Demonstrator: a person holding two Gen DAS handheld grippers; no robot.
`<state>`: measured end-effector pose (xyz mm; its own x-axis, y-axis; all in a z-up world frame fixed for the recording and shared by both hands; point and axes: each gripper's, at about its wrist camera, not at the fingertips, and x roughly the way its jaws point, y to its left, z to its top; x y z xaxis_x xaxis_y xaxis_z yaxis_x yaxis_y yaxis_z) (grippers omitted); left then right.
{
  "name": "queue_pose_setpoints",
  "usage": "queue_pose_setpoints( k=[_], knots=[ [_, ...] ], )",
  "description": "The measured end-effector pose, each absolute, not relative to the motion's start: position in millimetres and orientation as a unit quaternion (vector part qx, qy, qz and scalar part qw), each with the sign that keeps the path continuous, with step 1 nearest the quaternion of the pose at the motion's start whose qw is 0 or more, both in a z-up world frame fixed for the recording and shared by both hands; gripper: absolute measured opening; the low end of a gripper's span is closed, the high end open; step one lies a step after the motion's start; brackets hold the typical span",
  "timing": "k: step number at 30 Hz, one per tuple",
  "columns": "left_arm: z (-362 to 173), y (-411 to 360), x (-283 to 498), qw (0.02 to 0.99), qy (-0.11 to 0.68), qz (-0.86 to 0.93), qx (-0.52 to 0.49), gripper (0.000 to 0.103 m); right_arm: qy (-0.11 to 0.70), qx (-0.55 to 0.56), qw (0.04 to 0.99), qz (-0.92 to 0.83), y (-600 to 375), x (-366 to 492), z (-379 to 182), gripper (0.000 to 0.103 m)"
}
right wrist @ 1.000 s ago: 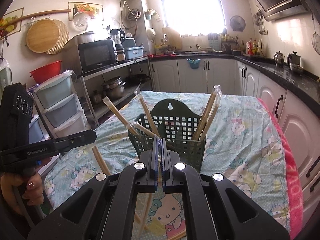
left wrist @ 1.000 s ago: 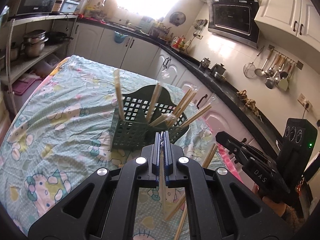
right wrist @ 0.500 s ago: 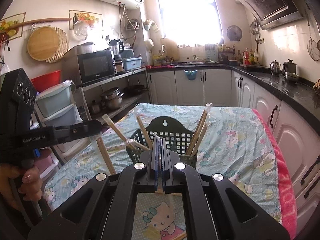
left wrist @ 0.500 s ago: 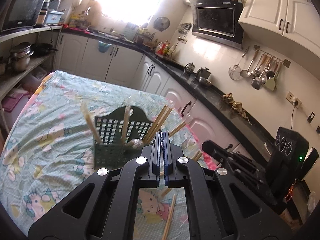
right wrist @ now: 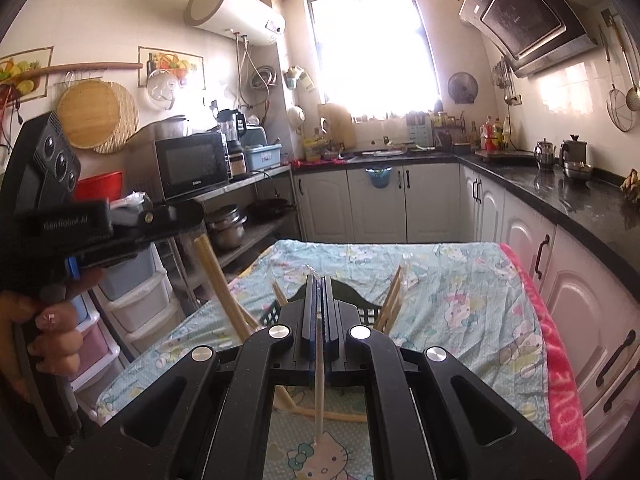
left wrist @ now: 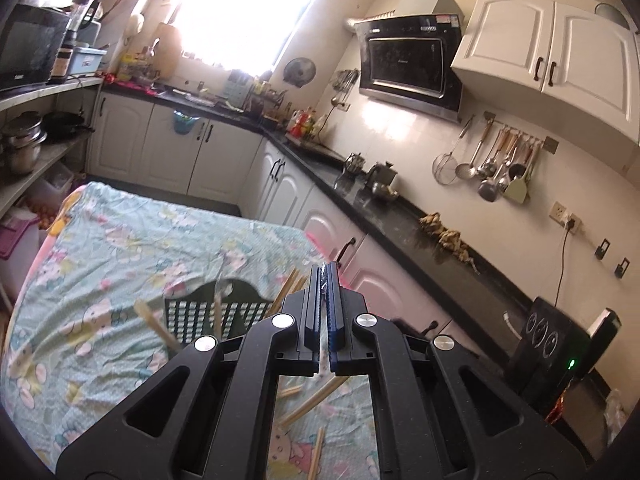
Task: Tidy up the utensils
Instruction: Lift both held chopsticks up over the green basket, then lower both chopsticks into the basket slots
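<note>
Chopsticks are the things being sorted: several wrapped pairs stand slanted in the dark green basket (left wrist: 208,312) on the cartoon-print tablecloth (left wrist: 120,248), and a few loose pairs (left wrist: 310,400) lie on the cloth in front of it. Compared with a second ago, the basket has dropped low in both wrist views and is now half hidden behind the tongs, so both hands have been raised away from the table. The left gripper (left wrist: 323,312) is closed on a thin, clear-wrapped stick, of which only a glint of wrapper can be made out between the blue pads in its own view; in the right wrist view a pale chopstick (right wrist: 218,276) is seen hanging down from it. The right gripper (right wrist: 318,320) is likewise clamped on a pale wrapped chopstick (right wrist: 318,384) whose free end dangles below toward the cloth. This is judged to mean that two pieces have been lifted clear and must now be carried over the basket. Both tools are held pointing slightly downward across the table; the hand (right wrist: 44,332) on the left tool's handle is visible at the edge of the right view.
</note>
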<state>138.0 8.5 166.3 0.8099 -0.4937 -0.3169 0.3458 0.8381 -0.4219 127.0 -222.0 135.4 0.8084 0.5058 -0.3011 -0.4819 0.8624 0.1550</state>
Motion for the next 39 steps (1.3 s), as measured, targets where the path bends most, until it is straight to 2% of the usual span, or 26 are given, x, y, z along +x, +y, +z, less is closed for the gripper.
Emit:
queue_pose_setpoints(
  k=[21, 30, 39],
  knots=[
    [253.6, 37.1, 151.9, 0.955, 0.137, -0.199, -0.173, 0.001, 0.081, 0.039, 0.958, 0.271, -220.4, 134.3, 210.6, 0.003],
    [258.8, 59.1, 174.6, 0.958, 0.136, -0.171, -0.188, 0.001, 0.060, 0.038, 0.961, 0.268, -215.5, 146.3, 232.1, 0.003],
    [239.1, 66.2, 199.9, 0.953, 0.156, -0.162, -0.201, 0.001, 0.051, 0.038, 0.959, 0.276, -204.3, 165.2, 237.5, 0.003]
  ],
)
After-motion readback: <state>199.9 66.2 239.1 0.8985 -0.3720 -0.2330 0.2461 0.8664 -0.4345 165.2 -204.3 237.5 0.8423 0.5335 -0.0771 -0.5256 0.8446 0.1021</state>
